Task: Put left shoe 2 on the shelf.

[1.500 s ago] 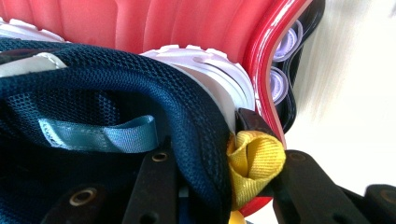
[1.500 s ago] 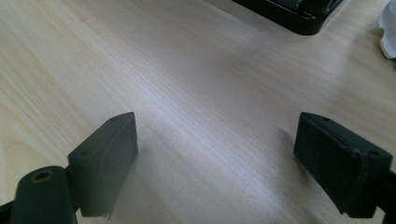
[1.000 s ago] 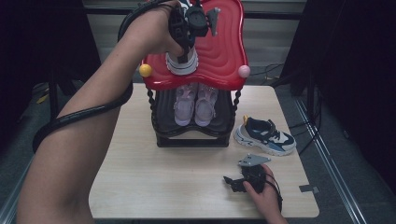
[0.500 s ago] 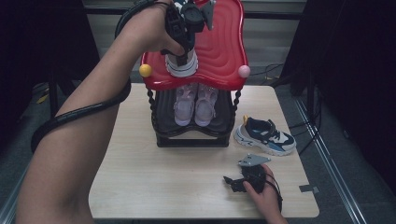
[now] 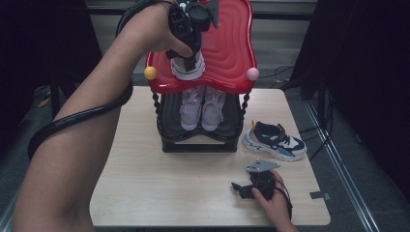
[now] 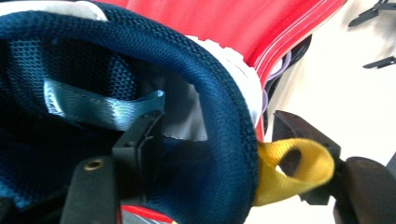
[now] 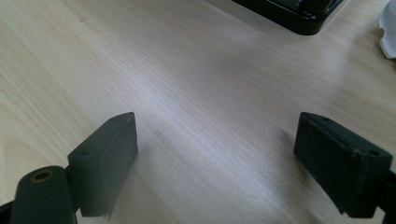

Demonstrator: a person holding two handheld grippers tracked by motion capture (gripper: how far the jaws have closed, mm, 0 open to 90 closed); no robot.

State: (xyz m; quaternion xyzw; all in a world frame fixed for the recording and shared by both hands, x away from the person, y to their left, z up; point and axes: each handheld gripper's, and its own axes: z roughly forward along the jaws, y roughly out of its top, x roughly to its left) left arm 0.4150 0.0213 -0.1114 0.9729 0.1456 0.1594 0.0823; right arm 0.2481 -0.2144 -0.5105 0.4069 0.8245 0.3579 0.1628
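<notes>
Overhead, left tool sits at shoe on red shelf. Its own view shows jaws just opening, parted astride the heel collar with yellow loop. Right tool gapes, empty, over surface.

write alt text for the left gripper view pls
Close up, the left gripper straddles the padded navy heel collar of a sneaker on a red shelf: one jaw inside the shoe, one outside by its yellow heel loop, the jaws having just been opening.

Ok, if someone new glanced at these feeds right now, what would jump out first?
The glossy red wavy top shelf of the small shoe rack at the table's far side, with the left gripper over a blue sneaker standing on it, jaws just opening around its heel collar. Below sit pink sneakers; its mate lies right of the rack, and the right gripper rests open near the front edge.
</notes>
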